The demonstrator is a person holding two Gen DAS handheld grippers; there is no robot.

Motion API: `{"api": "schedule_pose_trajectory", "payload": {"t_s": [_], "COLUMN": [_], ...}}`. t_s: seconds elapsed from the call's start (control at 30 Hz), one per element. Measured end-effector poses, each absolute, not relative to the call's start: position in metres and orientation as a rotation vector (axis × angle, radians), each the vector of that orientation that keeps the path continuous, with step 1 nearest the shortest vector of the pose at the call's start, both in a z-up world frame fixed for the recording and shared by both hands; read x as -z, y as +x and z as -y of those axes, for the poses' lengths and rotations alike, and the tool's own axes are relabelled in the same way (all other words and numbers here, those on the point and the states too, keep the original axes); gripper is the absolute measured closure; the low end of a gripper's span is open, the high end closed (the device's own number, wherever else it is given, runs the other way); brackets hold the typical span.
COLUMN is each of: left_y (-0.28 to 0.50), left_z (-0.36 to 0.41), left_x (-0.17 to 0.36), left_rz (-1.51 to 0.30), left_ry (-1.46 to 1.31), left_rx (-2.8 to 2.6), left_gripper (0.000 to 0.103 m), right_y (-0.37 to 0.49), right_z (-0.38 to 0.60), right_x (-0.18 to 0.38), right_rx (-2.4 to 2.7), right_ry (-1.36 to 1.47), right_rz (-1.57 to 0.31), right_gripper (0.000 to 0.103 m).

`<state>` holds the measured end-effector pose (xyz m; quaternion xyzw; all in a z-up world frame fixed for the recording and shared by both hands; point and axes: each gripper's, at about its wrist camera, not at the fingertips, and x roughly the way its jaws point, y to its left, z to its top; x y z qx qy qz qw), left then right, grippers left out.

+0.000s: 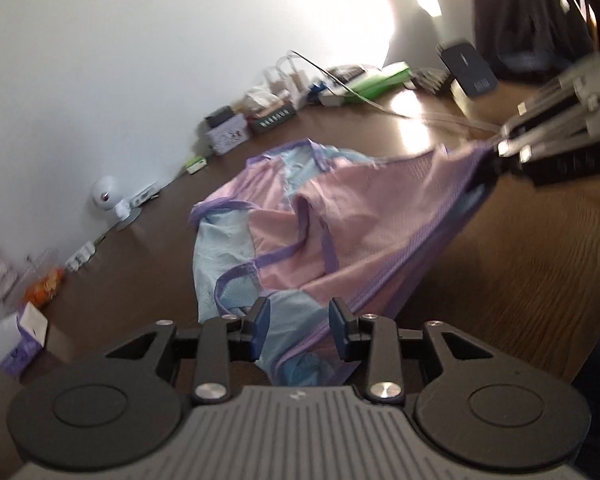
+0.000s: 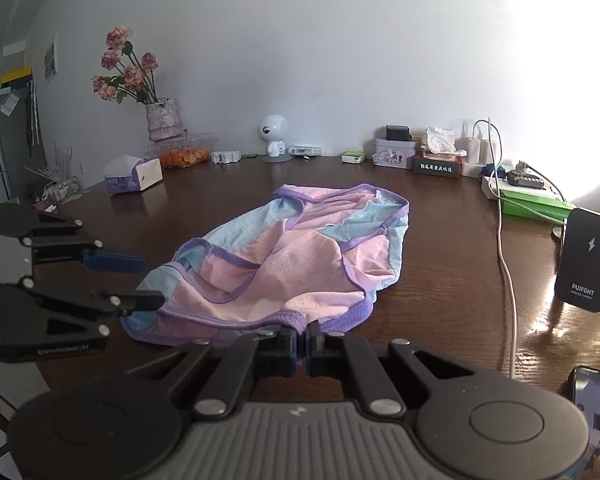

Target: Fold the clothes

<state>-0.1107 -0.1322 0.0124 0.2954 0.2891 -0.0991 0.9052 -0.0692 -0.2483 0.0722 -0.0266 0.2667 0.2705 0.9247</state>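
My right gripper (image 2: pixel 303 344) has its jaws clenched on the purple hem of the pink-and-blue garment (image 2: pixel 296 256), which lies crumpled mid-surface on the dark wooden surface (image 2: pixel 440 248). My left gripper (image 1: pixel 298 330), jaws released, straddles the garment's near-left edge; a white cable (image 2: pixel 504 256) runs beside it.

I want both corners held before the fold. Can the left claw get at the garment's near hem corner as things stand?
Probably yes. The left claw is open at the pink and blue garment, one finger tip right at the hem corner, nothing between. The right claw grips the hem further along.
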Motion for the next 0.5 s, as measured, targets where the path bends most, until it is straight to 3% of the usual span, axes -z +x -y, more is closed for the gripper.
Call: {"api": "schedule_pose_trajectory", "payload": {"t_s": [0.4,0.5], "left_y": [-0.098,-0.093], "left_z": [0.151,0.15], "left_x": [0.015,0.013], "left_rz": [-0.597,-0.594], "left_ry": [0.902,0.903], "left_rx": [0.327,0.308], "left_gripper": [0.069,0.095], "right_y": [-0.07,-0.072], "right_z": [0.246,0.243], "right_x": [-0.074,-0.075], "right_rx": [-0.553,-0.557], "right_ry": [-0.048,-0.068], "right_rz": [-0.544,-0.543], "right_gripper": [0.1,0.1]}}
